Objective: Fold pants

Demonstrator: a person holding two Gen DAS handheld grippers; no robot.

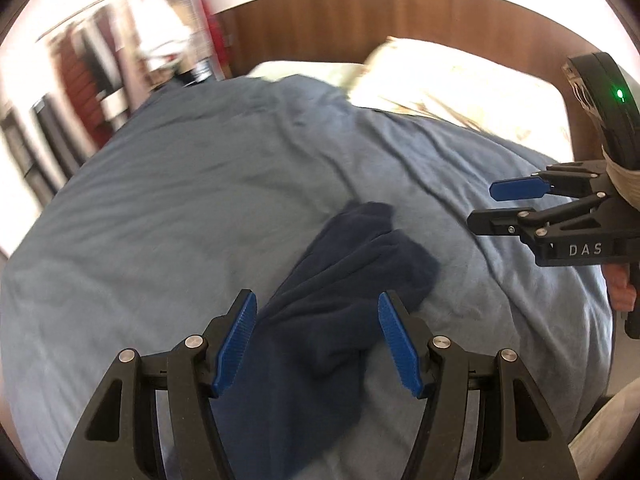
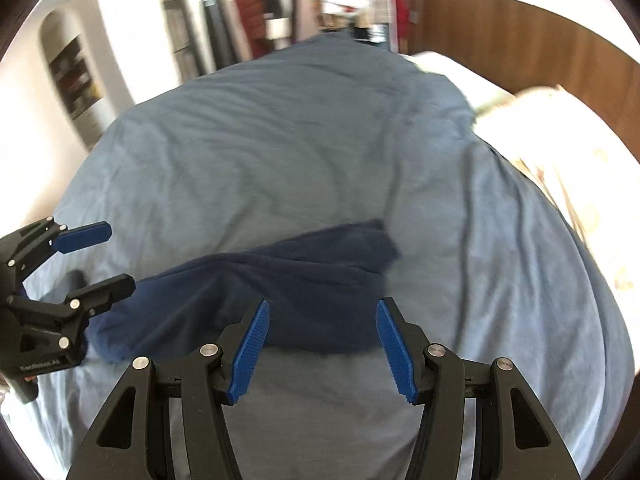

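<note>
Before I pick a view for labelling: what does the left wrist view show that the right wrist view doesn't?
Only the left wrist view shows the right gripper from the side, jaws open, with a green light on its body. Only the right wrist view shows the left gripper, jaws open, and a wall niche with shelves. Both show the navy pants lying on the blue bedcover, the pillows and the wooden headboard.

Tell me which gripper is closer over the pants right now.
The left gripper: its open fingers straddle the navy pants on the blue bedspread. The right gripper, also open, hangs off to the side over bare bedspread.
</note>
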